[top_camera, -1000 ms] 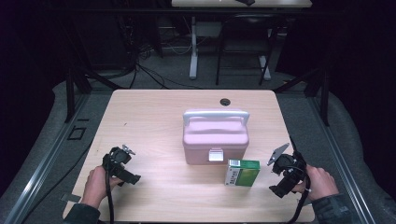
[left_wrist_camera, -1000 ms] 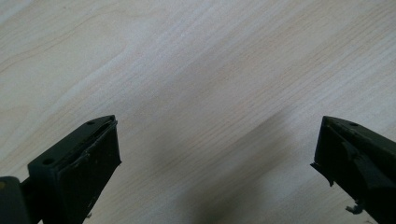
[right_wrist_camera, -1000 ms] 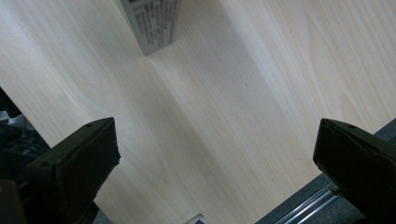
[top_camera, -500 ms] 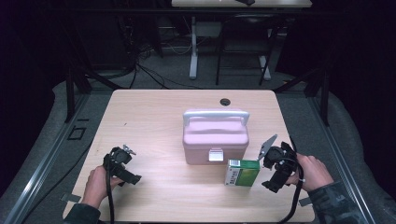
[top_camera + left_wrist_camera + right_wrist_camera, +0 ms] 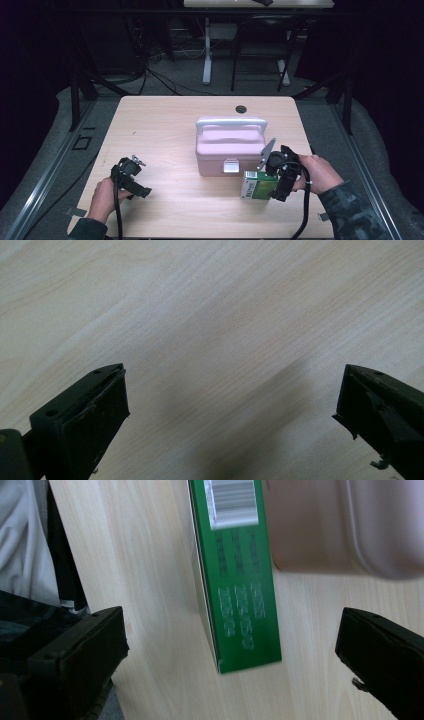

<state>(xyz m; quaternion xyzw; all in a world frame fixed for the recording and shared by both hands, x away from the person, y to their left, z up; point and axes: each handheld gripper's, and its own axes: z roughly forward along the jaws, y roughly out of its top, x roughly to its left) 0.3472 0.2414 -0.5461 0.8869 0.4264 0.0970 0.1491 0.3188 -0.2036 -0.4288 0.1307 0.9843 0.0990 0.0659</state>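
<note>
Right tongs (image 5: pixel 276 175) sit at the lower right of the high view, jaws spread wide and closed on nothing, right up against the right end of the green carton (image 5: pixel 258 185). Largest of all is the tabletop (image 5: pixel 160 130), pale wood filling the middle of that frame. On it, right of centre, stands the pink lidded box (image 5: pixel 229 147) with its white handle across the top. The green carton stands just in front of the box's lower right corner, near it. In the right gripper view the carton (image 5: pixel 235 580) runs down the middle of the frame between the two black jaws, with bare wood on either side of it, touching neither, its barcode at the top edge. Left tongs (image 5: pixel 131 176) rest at the lower left, well apart from the carton; in the left gripper view their jaws stand wide over bare wood.
</note>
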